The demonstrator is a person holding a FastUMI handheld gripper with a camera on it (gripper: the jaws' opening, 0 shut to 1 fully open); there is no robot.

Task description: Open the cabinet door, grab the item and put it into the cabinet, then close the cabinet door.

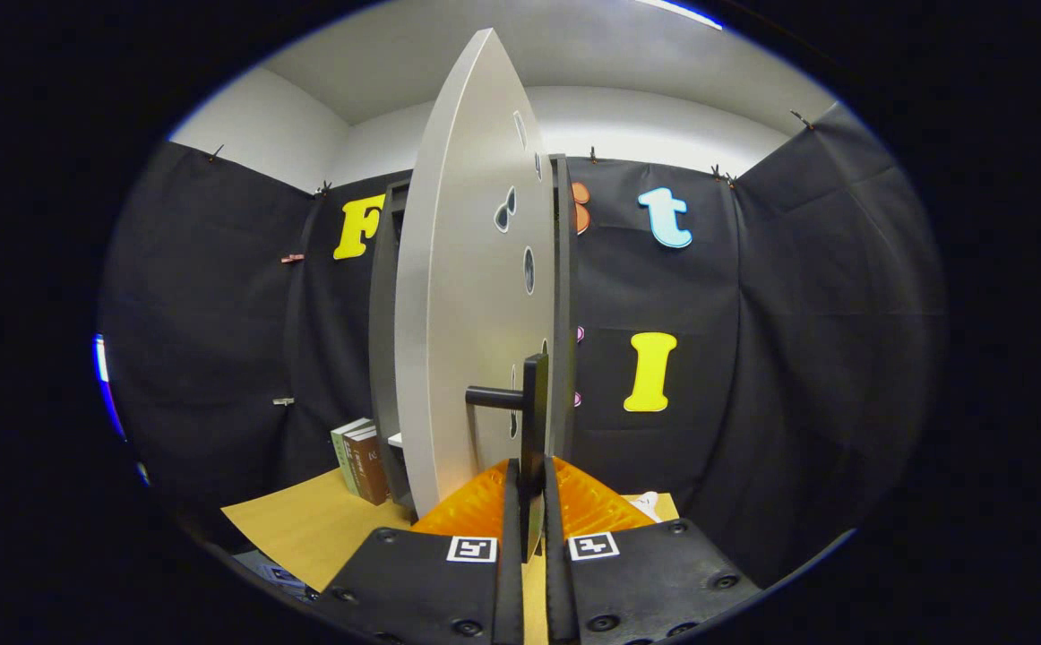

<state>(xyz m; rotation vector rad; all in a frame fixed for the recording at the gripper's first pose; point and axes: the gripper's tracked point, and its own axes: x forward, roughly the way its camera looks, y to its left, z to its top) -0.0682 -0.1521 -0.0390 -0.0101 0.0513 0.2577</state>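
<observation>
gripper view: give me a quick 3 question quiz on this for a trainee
1. True or false: the claw is closed on the cabinet door's dark handle.
2. Multiple choice: where do the books stand? A) on the wooden table beside the cabinet B) between the claw's fingers C) on top of the cabinet
3. Fill in: the pale cabinet door is swung ____, its edge facing the camera.

Key: 1 true; 2 A; 3 open
</observation>
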